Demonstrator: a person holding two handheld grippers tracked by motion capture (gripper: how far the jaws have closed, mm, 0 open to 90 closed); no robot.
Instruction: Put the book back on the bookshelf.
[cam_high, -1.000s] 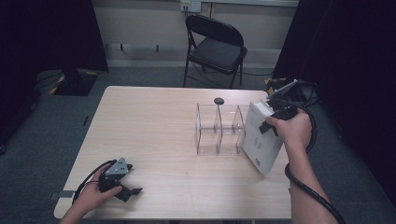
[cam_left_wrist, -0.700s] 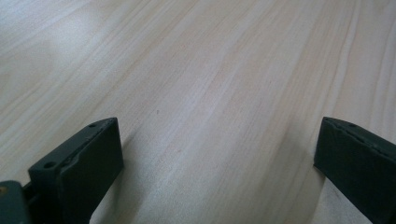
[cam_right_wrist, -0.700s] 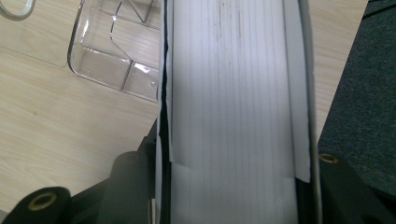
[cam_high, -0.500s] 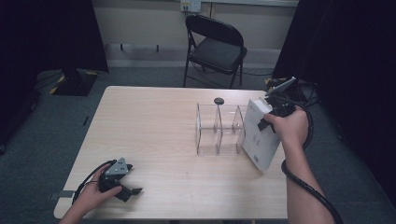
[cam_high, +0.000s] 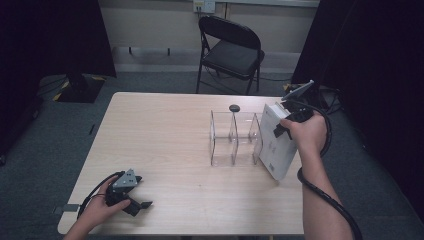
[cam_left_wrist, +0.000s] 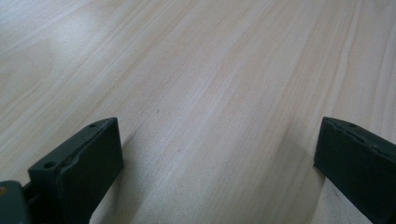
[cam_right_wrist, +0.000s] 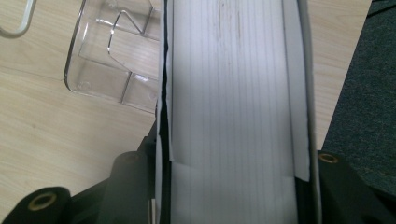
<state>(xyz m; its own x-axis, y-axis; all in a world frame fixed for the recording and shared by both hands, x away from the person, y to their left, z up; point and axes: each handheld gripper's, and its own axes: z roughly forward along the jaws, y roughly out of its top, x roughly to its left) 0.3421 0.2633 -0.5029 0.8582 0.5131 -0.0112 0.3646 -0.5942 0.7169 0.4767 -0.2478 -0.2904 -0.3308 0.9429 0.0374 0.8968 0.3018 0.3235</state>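
Observation:
A thick white book (cam_high: 274, 140) stands tilted at the table's right edge, just right of a clear plastic divider rack (cam_high: 234, 137). My right gripper (cam_high: 285, 125) is shut on the book's upper part, a hand wrapped around it. In the right gripper view the book's page edge (cam_right_wrist: 233, 93) runs up between the two black jaws, with the clear rack (cam_right_wrist: 112, 56) to its left. My left gripper (cam_high: 140, 204) rests on the table at the front left, held by a hand. In the left gripper view its jaws stand wide apart over bare wood, the left gripper (cam_left_wrist: 219, 158) open with nothing between them.
The pale wooden table (cam_high: 165, 135) has a small dark round object (cam_high: 234, 107) behind the rack. A black folding chair (cam_high: 232, 47) stands beyond the far edge. Dark curtains hang at both sides. Grey carpet (cam_right_wrist: 364, 102) lies past the table's right edge.
The right hand and the book have shifted only slightly by the rack. The left hand and its gripper have kept still.

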